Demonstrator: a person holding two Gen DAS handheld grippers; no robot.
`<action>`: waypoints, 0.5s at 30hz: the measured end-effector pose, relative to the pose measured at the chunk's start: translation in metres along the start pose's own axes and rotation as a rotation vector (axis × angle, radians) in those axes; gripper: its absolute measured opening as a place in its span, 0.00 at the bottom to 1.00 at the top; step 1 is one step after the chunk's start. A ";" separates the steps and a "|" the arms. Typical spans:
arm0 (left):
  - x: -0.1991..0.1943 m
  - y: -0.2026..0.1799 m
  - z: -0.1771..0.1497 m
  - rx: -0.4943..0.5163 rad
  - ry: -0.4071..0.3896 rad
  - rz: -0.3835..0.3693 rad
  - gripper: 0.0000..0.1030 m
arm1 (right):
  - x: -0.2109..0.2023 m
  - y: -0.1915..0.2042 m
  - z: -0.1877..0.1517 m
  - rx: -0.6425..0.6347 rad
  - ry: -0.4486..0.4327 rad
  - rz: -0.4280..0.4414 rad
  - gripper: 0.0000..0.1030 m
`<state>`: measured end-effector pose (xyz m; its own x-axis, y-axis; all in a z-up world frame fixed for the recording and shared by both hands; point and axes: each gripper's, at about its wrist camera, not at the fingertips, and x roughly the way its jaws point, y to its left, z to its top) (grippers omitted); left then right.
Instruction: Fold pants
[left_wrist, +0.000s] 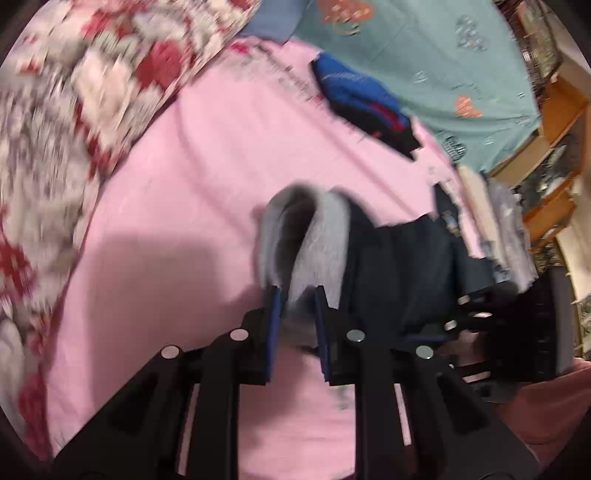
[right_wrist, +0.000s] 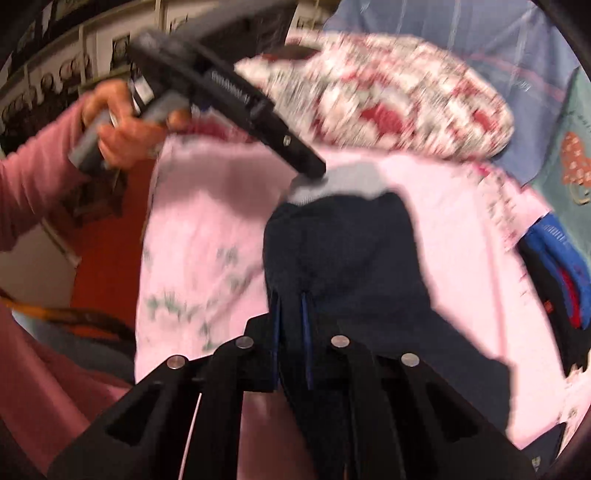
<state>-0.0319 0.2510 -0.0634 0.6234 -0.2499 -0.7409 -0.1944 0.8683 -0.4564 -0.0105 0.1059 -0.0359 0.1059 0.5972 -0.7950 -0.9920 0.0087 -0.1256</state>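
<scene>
A pink sheet (left_wrist: 177, 206) covers the bed and fills most of both views. At its far side lies a bulky quilt (left_wrist: 85, 85) patterned in red, white and grey, and past that a teal cloth (left_wrist: 424, 55) printed with hearts. The dark navy pants (right_wrist: 343, 251) lie in the middle of the pink sheet, bunched, with their pale grey fleecy lining (left_wrist: 317, 243) turned out at one end. A folded pile of blue, red and black clothes (left_wrist: 362, 103) sits near the sheet's edge, apart from the pants. A person's left hand (right_wrist: 122, 133), in a pink sleeve (right_wrist: 33, 192), holds the handle of the left gripper (left_wrist: 295, 295). Its blue pads are clamped on the grey-lined end of the pants, which curls up in a loop just past the fingertips. The right gripper (right_wrist: 291, 299) is closed on the navy fabric at the other end, its pads nearly together with a fold of cloth pinched between them, though motion blur makes the exact edge it holds hard to make out
</scene>
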 end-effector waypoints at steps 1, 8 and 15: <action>0.002 0.003 -0.003 -0.016 -0.003 0.009 0.26 | 0.000 0.006 -0.002 -0.031 -0.013 -0.024 0.19; -0.051 -0.041 0.007 0.085 -0.208 0.182 0.84 | -0.051 0.005 -0.016 0.082 -0.089 -0.046 0.57; -0.014 -0.169 0.013 0.370 -0.225 -0.006 0.97 | -0.116 -0.052 -0.086 0.539 -0.246 -0.113 0.70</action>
<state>0.0020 0.1136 0.0305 0.7813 -0.1911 -0.5941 0.0685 0.9725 -0.2228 0.0343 -0.0324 0.0120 0.2578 0.7362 -0.6257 -0.8771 0.4499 0.1680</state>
